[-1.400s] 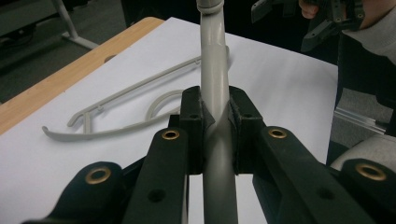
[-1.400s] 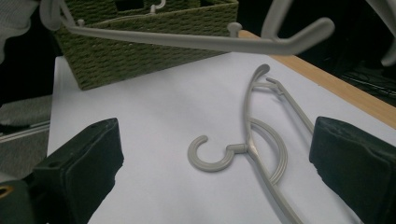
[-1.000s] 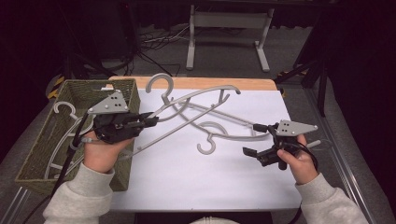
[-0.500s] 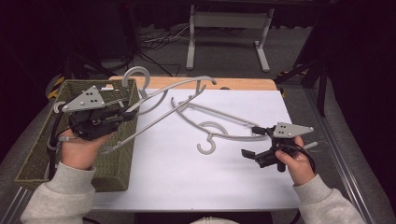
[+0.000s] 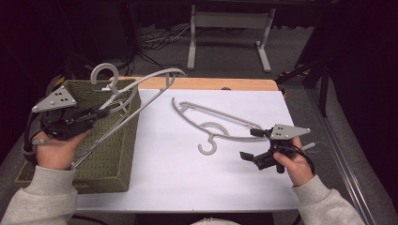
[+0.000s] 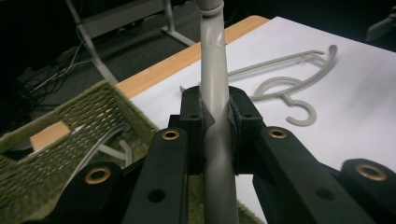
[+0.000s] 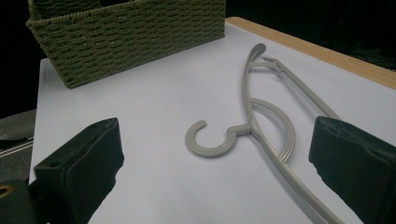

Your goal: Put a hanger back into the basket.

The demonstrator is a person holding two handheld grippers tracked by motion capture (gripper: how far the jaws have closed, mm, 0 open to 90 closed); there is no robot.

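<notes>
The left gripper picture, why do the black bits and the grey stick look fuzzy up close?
In the left gripper view the jaws and the clamped hanger sit very near the lens, so they blur; the hanger on the table is sharper. In the high view the room behind the table is dark.

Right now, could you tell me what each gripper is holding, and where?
The left gripper clamps a grey hanger on its bar; the right gripper is open, holding nothing.

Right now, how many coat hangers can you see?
3, maybe more hidden: one hanger gripped by the left tool over the basket, one on the table, one inside the basket.
</notes>
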